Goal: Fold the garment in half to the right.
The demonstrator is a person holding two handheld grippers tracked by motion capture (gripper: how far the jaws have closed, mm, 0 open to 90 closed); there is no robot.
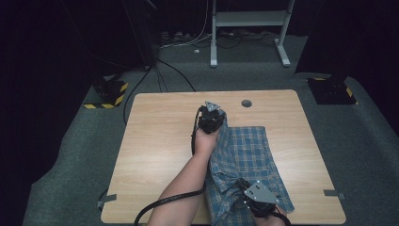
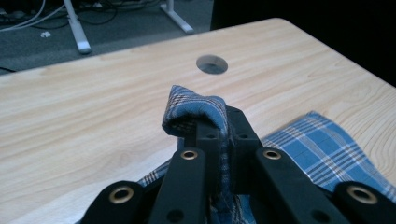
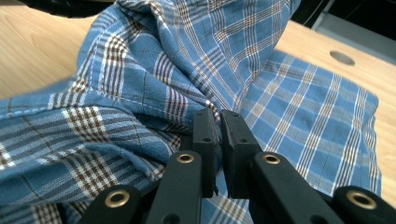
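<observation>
A blue plaid shirt [image 1: 247,157] lies rumpled on the right half of the wooden table [image 1: 160,141]. My left gripper [image 1: 211,117] is at the shirt's far left corner, shut on a fold of the shirt [image 2: 198,109] that loops over its jaws. My right gripper [image 1: 256,200] is at the near edge, shut on the shirt's cloth [image 3: 154,88], which bunches up ahead of its jaws [image 3: 218,116]. The cloth between the two grippers stands in a raised ridge along the shirt's left side.
A round cable hole [image 1: 246,103] sits near the table's far edge, just beyond the shirt. A white desk frame [image 1: 249,28] stands on the grey carpet behind. Black-and-yellow floor blocks [image 1: 110,92] lie at the far left and right.
</observation>
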